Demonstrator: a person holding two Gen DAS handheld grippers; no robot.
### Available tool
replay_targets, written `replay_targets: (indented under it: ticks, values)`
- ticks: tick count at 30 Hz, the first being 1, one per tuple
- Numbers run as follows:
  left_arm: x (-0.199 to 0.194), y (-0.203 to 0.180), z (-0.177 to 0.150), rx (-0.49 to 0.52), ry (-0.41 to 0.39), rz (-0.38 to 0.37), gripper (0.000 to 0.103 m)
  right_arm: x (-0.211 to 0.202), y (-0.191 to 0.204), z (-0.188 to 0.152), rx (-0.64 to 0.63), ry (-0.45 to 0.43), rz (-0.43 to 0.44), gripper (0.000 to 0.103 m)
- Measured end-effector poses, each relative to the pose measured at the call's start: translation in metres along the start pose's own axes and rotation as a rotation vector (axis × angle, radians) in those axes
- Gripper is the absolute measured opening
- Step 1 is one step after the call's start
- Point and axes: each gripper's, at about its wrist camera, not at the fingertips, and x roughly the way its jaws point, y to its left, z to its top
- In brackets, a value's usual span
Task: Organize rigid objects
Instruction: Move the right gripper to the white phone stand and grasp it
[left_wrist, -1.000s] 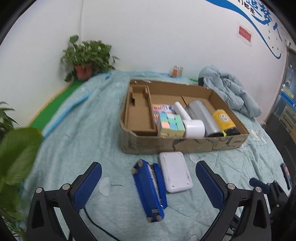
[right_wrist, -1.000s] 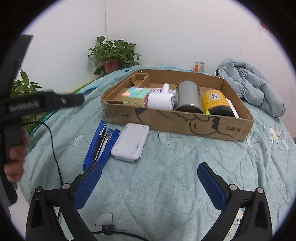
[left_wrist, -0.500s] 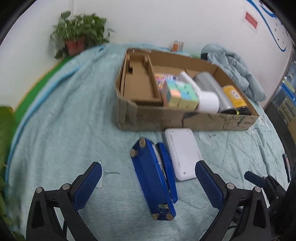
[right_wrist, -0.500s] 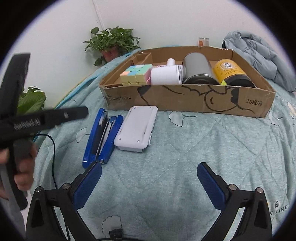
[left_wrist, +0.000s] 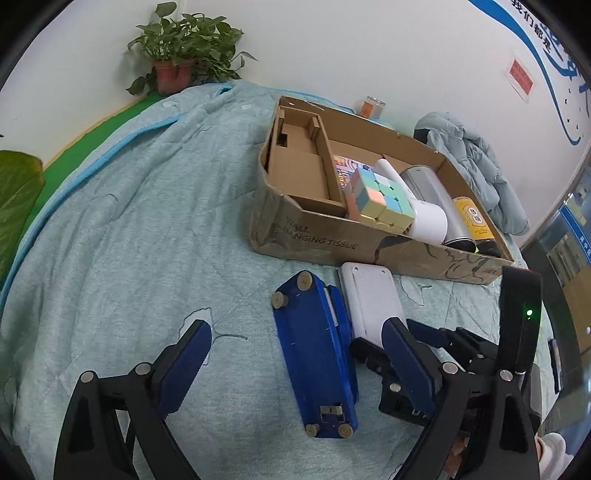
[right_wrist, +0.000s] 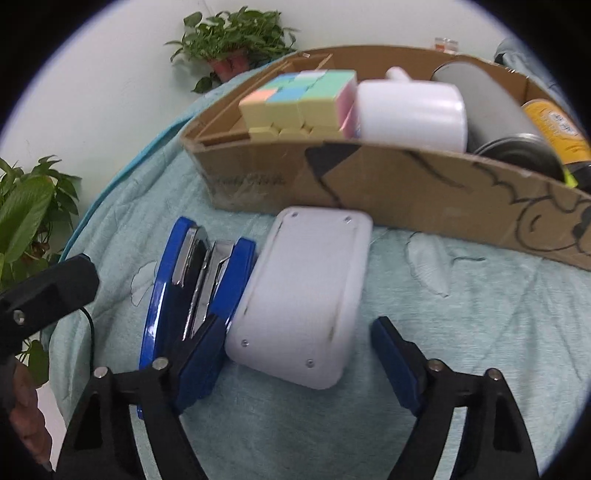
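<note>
White plastic case (right_wrist: 306, 295) lies flat on the quilted bed (left_wrist: 129, 221), just in front of the cardboard box (right_wrist: 388, 184), blue stapler (left_wrist: 317, 354) touching its left edge. My right gripper (right_wrist: 295, 365) is wide open, holding nothing, straddling the case's near end; its left finger sits over the stapler. My left gripper (left_wrist: 295, 369) is wide open too, empty, spread around the stapler. Step in hand, as I judge it: approach to grasp. Long axes of both run from me toward the box wall, the stapler's slightly angled, hinge end nearest. Next: settle lower, close across the short width without catching the neighbour.
</note>
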Motion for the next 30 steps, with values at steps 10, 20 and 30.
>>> replay_targets:
  ticks: [10,20,30]
  values:
    - [-0.004,-0.007,-0.006,-0.012,0.003,-0.026,0.093,-0.004,-0.001,-0.006,-0.034,-0.01,-0.032,0.062]
    - [-0.009,-0.04,-0.017,0.036,0.032,-0.113,0.093,-0.055,-0.049,-0.047,-0.065,-0.007,-0.161,0.062]
    - [-0.001,-0.113,-0.031,0.123,0.1,-0.306,0.093,-0.089,-0.057,-0.087,-0.36,-0.011,-0.511,0.061]
